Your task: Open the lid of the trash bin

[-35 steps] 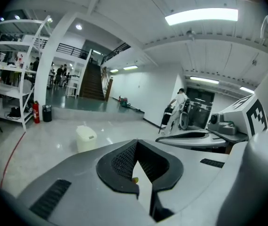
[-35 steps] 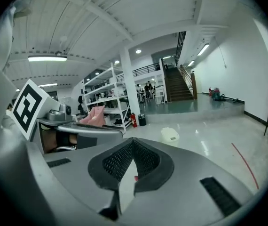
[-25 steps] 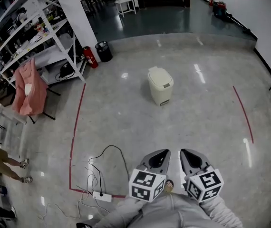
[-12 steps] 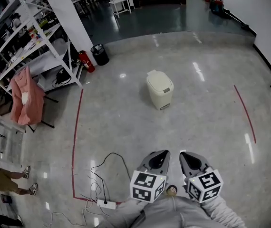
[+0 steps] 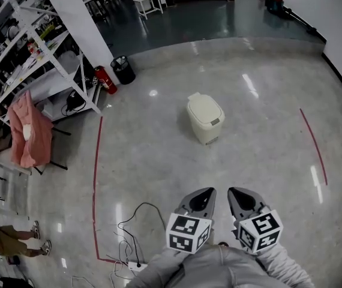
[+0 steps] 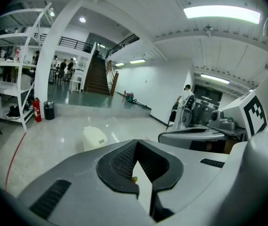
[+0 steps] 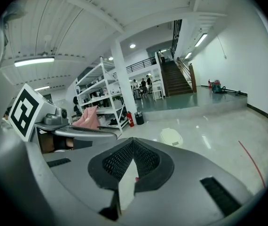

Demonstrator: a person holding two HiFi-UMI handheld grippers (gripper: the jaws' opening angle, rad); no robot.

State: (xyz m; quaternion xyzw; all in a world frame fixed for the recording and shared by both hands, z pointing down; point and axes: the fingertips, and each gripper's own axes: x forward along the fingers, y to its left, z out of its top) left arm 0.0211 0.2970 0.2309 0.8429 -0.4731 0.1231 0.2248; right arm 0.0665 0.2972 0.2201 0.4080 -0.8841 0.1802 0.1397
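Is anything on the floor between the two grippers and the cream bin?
Nothing visible. Only grey polished floor lies between the left gripper, the right gripper and the cream plastic trash bin. The black cables lie off to the left.

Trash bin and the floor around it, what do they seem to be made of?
The trash bin looks like moulded plastic: cream, matte, rounded edges. The floor is likely polished concrete or terrazzo: grey, speckled, glossy, with bright light reflections.
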